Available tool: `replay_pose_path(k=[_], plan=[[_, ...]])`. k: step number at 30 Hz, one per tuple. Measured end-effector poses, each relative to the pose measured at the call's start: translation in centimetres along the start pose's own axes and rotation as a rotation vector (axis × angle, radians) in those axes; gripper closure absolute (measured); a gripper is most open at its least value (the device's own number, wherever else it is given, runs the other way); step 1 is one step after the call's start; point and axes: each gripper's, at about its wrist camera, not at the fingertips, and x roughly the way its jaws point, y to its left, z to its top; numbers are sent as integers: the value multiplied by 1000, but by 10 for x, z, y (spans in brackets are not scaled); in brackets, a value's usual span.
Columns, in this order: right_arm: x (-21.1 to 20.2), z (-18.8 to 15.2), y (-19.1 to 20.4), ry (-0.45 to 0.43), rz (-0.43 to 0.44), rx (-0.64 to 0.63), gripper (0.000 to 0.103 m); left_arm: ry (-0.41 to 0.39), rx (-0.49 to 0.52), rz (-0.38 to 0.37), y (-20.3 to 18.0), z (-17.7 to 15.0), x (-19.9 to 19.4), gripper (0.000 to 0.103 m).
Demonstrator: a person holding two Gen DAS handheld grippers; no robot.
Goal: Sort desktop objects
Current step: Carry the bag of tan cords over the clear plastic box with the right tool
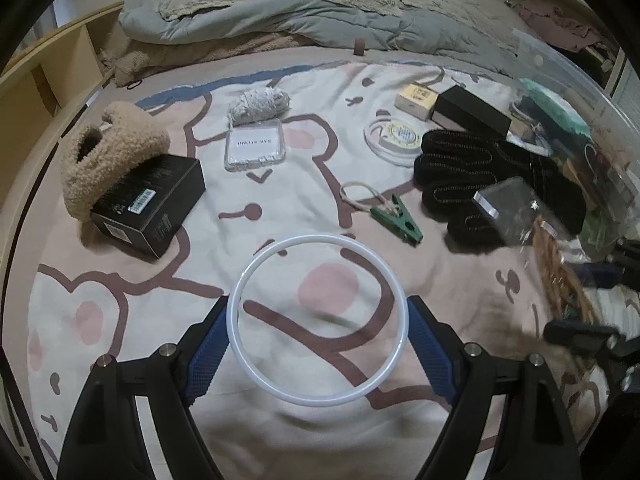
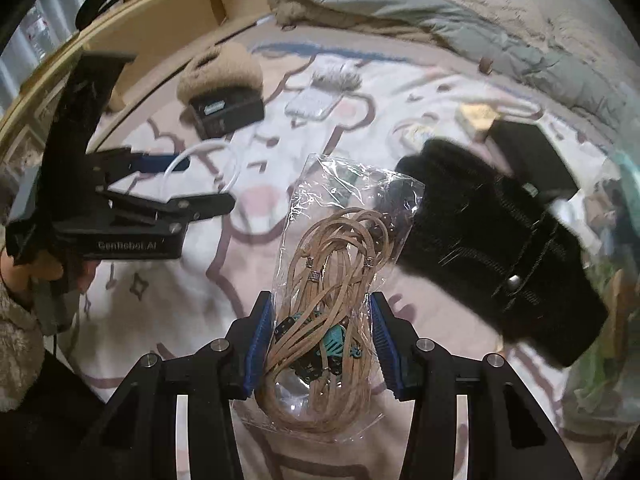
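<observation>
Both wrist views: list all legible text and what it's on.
"GenRobot.AI": side of the black left gripper body, right wrist view.
Clear plastic case's white label: upside down, too blurred.
Black cardboard box's barcode sticker: too small.
Round yellow-green tin, tan box: unreadable.

The ring [image 1: 318,320] lies between the fingers of the left hand-held gripper [image 1: 318,344], on the bed [image 1: 120,320]. Ahead of it lies the clip [image 1: 396,218]; ahead to the left the box [image 1: 150,204]; to the right the gloves [image 1: 480,176], perhaps overlapping.
</observation>
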Motion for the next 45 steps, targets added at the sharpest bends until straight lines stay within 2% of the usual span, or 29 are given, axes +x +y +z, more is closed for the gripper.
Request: replay_pose_path(k=[10,17,32,38,45], plan=[[-51,24,-32,-153,-56,66,55,-48,-45,10,-2,20,-15,19],[-85,32,-57,-239,-96,106,55,-120,-72,-5,-11,42,-33,19],[-170,25,-167,-440,-296,307,55,-309,-60,-48,-48,88,-71,19],[-181,17,-216,-442,-383,392,55,-345,-23,-70,-74,98,-77,19],[-160,20,-249,-364,-416,446,55,-349,26,-93,-103,103,-74,19]])
